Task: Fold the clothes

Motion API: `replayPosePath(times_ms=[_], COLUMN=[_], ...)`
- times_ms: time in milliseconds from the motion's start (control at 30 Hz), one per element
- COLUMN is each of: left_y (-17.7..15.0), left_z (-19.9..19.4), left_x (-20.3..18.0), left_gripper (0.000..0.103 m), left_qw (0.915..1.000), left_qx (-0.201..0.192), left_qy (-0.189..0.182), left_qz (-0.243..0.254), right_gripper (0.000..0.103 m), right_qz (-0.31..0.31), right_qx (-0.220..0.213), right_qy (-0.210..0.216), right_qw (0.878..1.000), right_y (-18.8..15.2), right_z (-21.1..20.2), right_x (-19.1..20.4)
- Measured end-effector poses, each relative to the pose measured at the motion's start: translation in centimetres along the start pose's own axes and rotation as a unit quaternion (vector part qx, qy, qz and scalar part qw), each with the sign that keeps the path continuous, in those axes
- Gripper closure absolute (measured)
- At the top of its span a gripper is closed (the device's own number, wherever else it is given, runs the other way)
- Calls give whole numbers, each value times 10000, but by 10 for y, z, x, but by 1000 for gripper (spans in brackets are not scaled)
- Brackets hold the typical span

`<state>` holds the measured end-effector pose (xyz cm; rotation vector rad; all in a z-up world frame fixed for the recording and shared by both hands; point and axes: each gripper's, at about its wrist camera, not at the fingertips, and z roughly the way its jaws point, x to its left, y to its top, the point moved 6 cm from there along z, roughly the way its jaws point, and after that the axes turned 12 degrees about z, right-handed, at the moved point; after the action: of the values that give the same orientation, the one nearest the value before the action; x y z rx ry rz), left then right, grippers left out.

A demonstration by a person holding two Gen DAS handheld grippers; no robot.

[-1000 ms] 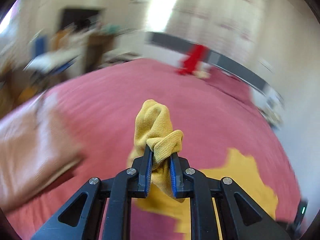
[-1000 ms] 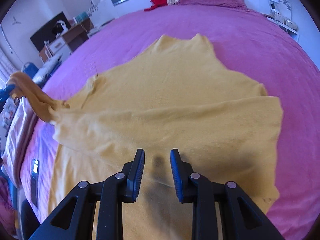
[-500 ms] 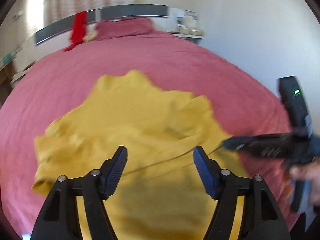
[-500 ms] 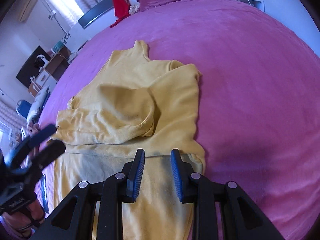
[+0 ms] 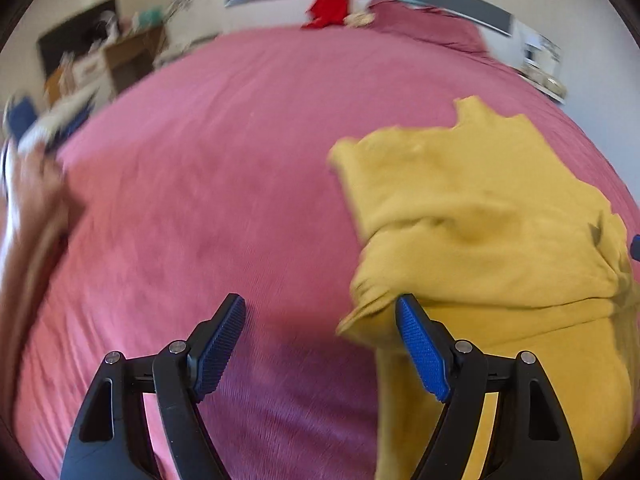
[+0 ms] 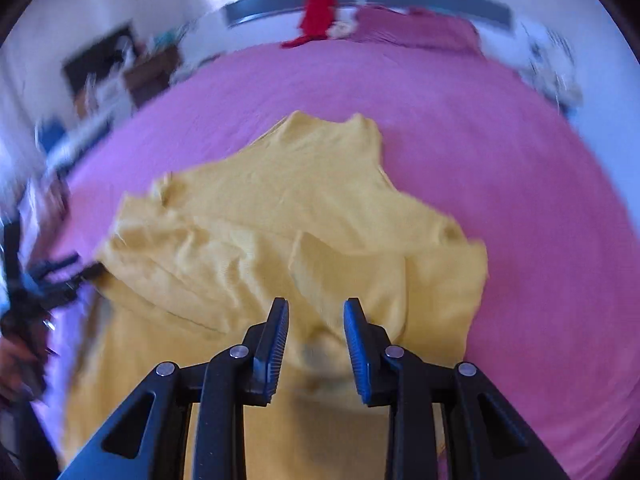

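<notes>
Left tool [image 5: 320, 344] swung left — yellow sweater [image 5: 480, 216] beside right finger.

Mustard-yellow knit sweater [image 6: 304, 216]: soft matt cloth w/ fine rib, creased. Pink ribbed bedspread [image 5: 224, 184]: matt fabric, corduroy-like lines. Left gripper [image 5: 320, 344] & right gripper [image 6: 316, 340]: black semi-gloss plastic arms, shiny metal rivets, blue pads [image 5: 420, 356] finely ridged, rubbery-looking.

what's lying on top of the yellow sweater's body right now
Both sleeves of the yellow sweater are folded across its body, bunched and wrinkled. The chest beneath them is covered, so it cannot be seen.
</notes>
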<state>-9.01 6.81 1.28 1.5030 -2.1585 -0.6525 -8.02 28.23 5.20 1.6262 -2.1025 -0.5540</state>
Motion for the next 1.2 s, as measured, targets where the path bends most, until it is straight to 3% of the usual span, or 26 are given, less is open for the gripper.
replayPosePath(times_ms=[67,133,167,200,267,367,433,600,800,867,967,1100,1200], left_y=[-8,-8,-5,-3,3,13,16,7,-4,15,48,73,63], left_z=[-2,-7,-8,-11,-20,-39,-47,-59,-62,-58,-50,-23,-12], left_x=[4,0,-1,-3,-6,-12,-20,-69,-137,-143,-144,-91,-32], left_gripper=[24,24,24,24,24,24,24,24,24,24,24,24,24], left_qw=[9997,9999,9998,9997,9988,9957,9940,9862,9727,9706,9688,9803,9870], left_qx=[-103,-155,-191,-254,-477,-927,-1078,-1232,-1027,-1123,-1290,-1066,-867], left_qy=[-78,-22,-1,-22,-78,-3,-194,-1062,-1290,-1172,-869,150,685], left_qz=[-185,-71,-22,0,45,93,51,309,1632,1776,1928,1653,1168], right_gripper=[75,75,86,94,98,98,98,98,98,98,98,98,98], right_qz=[-567,-723,-801,-678,-145,451,584,795,508,474,501,549,584], right_qx=[204,499,646,712,523,43,-161,-696,-1304,-1456,-1516,-1569,-1608], right_qy=[-477,-670,-766,-632,-203,419,739,1831,2843,3106,3090,3000,2931], right_qw=[9970,9939,9917,9931,9983,9981,9954,9774,9485,9381,9376,9394,9406], right_y=[7,9,11,14,27,55,72,133,190,200,195,186,180], right_z=[24,47,58,62,48,13,-7,-73,-165,-192,-196,-195,-195], right_x=[5,0,-2,-6,-13,-10,1,61,140,157,154,146,139])
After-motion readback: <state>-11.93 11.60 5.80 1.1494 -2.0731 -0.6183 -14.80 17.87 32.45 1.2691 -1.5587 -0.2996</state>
